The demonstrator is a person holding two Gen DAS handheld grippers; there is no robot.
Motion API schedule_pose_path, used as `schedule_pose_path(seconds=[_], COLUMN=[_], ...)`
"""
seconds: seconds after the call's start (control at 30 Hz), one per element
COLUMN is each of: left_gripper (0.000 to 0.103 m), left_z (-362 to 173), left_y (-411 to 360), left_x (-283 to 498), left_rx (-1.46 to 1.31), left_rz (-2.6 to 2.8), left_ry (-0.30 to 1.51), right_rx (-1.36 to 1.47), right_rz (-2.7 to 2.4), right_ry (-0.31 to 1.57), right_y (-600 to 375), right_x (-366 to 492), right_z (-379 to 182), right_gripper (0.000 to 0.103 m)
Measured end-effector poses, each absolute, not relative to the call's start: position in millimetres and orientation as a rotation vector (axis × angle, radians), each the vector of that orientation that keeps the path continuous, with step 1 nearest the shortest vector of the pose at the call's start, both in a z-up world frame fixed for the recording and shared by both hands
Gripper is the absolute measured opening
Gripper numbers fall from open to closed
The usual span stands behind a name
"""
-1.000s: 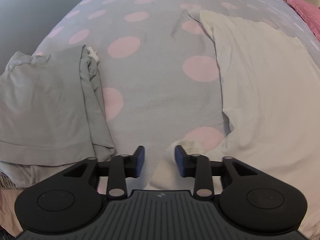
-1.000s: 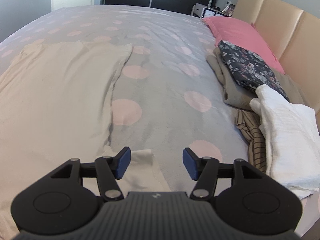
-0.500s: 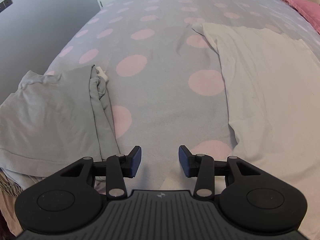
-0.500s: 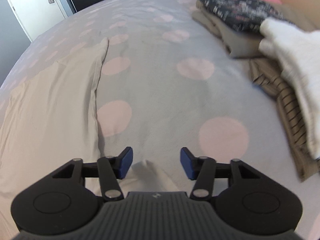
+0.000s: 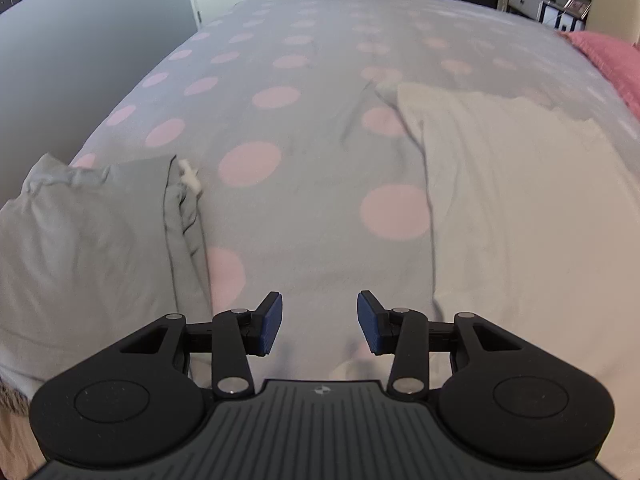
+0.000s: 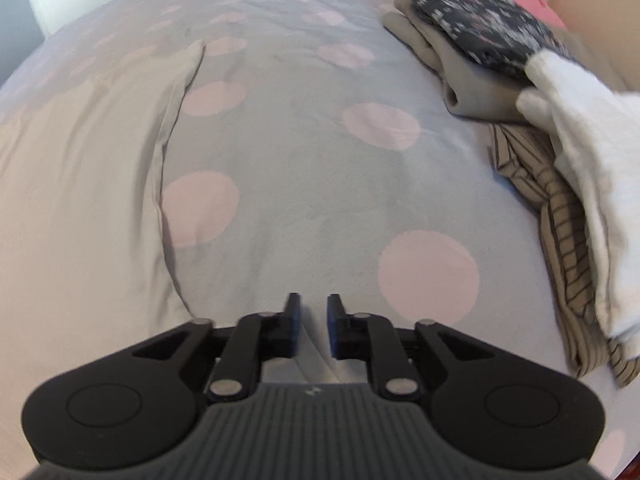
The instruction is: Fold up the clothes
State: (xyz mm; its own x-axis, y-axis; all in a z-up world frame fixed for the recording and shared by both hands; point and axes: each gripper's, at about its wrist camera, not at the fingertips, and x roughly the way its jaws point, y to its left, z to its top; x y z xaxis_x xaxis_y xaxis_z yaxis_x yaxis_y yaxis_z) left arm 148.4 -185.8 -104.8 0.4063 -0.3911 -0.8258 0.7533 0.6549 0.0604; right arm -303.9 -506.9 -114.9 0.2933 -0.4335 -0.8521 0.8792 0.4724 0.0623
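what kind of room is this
Most likely a home bedroom. A bed with a grey cover dotted in pink fills both views, a pink pillow lies against a tan padded headboard, and a pile of folded clothes sits on the bed.

Inspector: Open bedspread (image 5: 312, 208) runs between the grey folded garment (image 5: 88, 248) on its left and the cream shirt (image 5: 532, 216) on its right.

Clerk: Right of the shirt?

Inspector: Another bare strip, then the clothes pile (image 6: 560, 128) blocks the far right.
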Motion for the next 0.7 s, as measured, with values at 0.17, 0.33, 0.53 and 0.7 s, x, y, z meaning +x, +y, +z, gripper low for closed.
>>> schedule_pose_path(seconds=[0.17, 0.33, 0.53, 0.7], left_gripper=[0.039, 0.039, 0.039, 0.039], left_z=[-95, -89, -95, -115], left_y=[-204, -234, -285, -339], left_x=[160, 177, 213, 244], left_rx=[0.437, 0.383, 0.288, 0.288], left_rz=[-0.773, -0.775, -0.807, -0.817], left_ry=[0.865, 0.84, 0.827, 0.83], right_rx=[0.633, 0.526, 0.518, 0.517], right_rz=[-0.9, -0.854, -0.843, -0.82], right_ry=[0.82, 0.819, 0.794, 0.763], right_y=[-523, -540, -585, -628], right_x=[-291, -252, -205, -163], right_z=[-99, -89, -84, -85], right_gripper=[0.033, 0.032, 0.032, 0.032])
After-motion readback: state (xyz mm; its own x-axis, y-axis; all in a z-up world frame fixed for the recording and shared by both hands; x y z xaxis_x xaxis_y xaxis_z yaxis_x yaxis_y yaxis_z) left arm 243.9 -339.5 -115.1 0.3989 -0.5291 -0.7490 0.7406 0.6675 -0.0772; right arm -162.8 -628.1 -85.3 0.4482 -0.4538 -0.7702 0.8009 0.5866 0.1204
